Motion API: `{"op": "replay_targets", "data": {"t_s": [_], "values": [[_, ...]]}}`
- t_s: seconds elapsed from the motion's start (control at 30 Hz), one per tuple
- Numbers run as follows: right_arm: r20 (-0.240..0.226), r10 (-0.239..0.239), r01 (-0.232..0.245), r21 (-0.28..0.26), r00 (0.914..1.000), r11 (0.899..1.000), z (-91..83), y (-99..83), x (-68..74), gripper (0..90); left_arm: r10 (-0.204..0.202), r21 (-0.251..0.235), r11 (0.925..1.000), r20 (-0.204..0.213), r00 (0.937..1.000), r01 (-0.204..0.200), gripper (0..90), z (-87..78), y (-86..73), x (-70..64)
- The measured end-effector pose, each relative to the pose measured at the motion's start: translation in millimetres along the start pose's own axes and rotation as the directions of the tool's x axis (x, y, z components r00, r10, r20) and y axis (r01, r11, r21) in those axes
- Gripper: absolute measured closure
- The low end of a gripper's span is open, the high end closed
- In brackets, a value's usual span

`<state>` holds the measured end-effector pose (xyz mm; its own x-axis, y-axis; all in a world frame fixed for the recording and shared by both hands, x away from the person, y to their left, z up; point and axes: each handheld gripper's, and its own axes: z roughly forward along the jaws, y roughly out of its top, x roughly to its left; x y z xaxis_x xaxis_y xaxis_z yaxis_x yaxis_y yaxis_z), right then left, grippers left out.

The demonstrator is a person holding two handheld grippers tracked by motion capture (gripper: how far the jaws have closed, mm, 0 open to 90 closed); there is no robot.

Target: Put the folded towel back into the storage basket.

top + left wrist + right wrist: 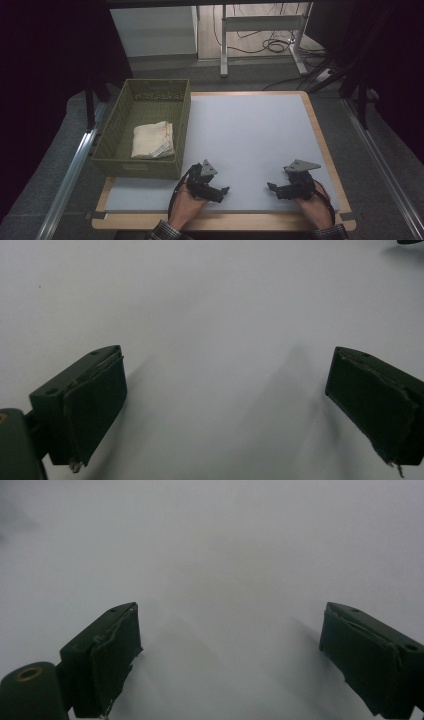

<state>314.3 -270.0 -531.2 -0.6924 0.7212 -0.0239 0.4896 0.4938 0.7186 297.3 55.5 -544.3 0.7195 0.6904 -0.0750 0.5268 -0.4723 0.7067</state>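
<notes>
Off at the table's left edge, a green woven basket (114, 134) sat partly on the white table surface (250, 135), its long side running away from the person. Inside it lay 1 folded cream cloth (152, 140), resting on the basket floor toward the near end, with a small label showing at its near right corner. The far part of the basket floor was bare.

Both grippers were low over the near part of the table, well apart from each other, their tips turned toward one another. The left gripper (220, 191) was held in the person's left hand (186, 207), just right of the basket's near right corner and not touching it. In the left gripper view, its 2 black jaws stood wide apart, with bare white surface between them and nothing gripped; the worn pad (92, 410) on the left jaw showed a frayed edge.

The right gripper (274, 187) was held in the right hand (315, 212) near the table's right side, its grey three-cornered plate (301, 165) facing up. In the right gripper view, its jaws were likewise spread wide over the plain white surface, holding nothing. Whether either gripper's jaws touched the surface, I could not tell.

The cloth sat well apart from both grippers, nearer the left one.
</notes>
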Motion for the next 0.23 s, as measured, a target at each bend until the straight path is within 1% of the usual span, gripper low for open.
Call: {"op": "replay_targets", "data": {"t_s": [0.03, 0.07, 0.1, 0.23], "values": [[0.01, -0.012, 0.012, 0.004, 0.9999, 1.0, 0.7, 0.3, 1.5, 8.9, 0.011, 0.01, 0.9999, -0.002, 0.9999, -0.011, 2.5, 0.9, 0.7, -0.9], [0.015, -0.02, 0.02, 0.008, 0.9997, 1.0, 1.0, 0.4, 2.6, 8.8, 0.027, 0.021, 0.9994, -0.012, 0.9996, -0.027, 1.3, 2.1, 1.1, -2.7], [0.013, -0.015, 0.015, 0.006, 0.9998, 1.0, 1.1, 0.2, 2.4, 8.8, 0.041, 0.03, 0.9988, -0.021, 0.999, -0.04, 0.3, 2.9, 1.6, -4.6], [0.014, -0.016, 0.016, 0.006, 0.9998, 1.0, 1.1, -0.2, 2.5, 8.8, 0.039, 0.029, 0.9988, -0.019, 0.9991, -0.038, 0.0, 3.2, 1.4, -4.4]]}}
